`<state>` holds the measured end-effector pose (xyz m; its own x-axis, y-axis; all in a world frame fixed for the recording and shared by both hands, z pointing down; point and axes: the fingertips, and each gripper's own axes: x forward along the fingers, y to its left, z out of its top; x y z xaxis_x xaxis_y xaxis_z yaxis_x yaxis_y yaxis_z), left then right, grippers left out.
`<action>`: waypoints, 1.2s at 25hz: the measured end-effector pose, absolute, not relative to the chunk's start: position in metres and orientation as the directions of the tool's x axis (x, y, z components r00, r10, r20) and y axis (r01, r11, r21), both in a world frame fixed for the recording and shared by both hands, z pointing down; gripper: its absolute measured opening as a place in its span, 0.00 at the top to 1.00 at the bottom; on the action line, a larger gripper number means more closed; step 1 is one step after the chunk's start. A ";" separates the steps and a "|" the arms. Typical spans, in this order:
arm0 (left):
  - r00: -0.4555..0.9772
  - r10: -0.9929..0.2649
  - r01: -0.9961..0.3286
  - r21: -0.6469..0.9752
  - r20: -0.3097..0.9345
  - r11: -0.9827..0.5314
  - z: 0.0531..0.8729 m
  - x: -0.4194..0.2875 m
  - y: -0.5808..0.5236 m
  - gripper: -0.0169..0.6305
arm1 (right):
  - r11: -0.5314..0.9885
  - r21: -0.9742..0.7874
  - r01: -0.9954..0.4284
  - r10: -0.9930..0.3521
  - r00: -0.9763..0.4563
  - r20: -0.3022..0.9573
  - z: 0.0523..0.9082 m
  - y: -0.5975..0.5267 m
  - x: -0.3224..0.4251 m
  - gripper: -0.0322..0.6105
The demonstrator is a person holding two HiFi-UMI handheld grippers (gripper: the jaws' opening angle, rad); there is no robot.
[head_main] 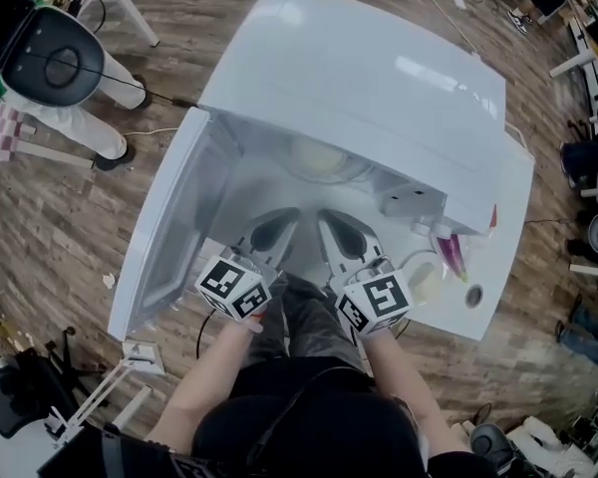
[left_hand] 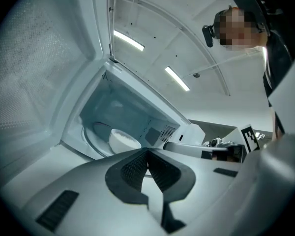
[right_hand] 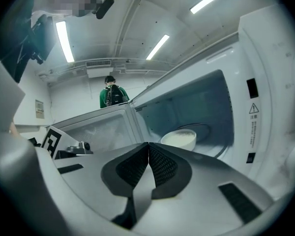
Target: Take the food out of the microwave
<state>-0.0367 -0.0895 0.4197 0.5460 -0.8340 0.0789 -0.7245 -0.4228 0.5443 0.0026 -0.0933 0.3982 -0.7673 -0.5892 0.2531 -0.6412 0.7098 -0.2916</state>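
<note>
**A:** Where's the bowl [right_hand: 179, 139]?

**B:** Far back inside the microwave [head_main: 379, 78], with the door [head_main: 164, 237] swung wide. The left gripper [left_hand: 147, 156] and right gripper [right_hand: 148, 151] sit at the opening, each pressed together on nothing.

**A:** What's the risk?

**B:** If they go in closed, they'd likely shove the bowl back or tip it. A one-sided pinch on its rim could spill it.

Round the edges: floor, table clutter, 1 bystander.
Wooden floor [head_main: 60, 227] spreads well left of the jaws, with a black-and-white machine [head_main: 50, 63] parked far up-left on it. Right of the jaws, a pink-tipped packet [head_main: 450, 252] lies on the white table [head_main: 513, 197]. In the right gripper view, a person in green [right_hand: 110, 96] stands above-left of the jaws, under 3 light strips [right_hand: 64, 41].
</note>
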 end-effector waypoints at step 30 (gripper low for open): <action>0.686 -0.721 -0.648 0.533 0.098 -0.544 0.443 -0.024 -0.118 0.96 | 0.278 -0.437 -0.855 -0.806 -0.456 0.379 0.436 -0.177 0.028 0.74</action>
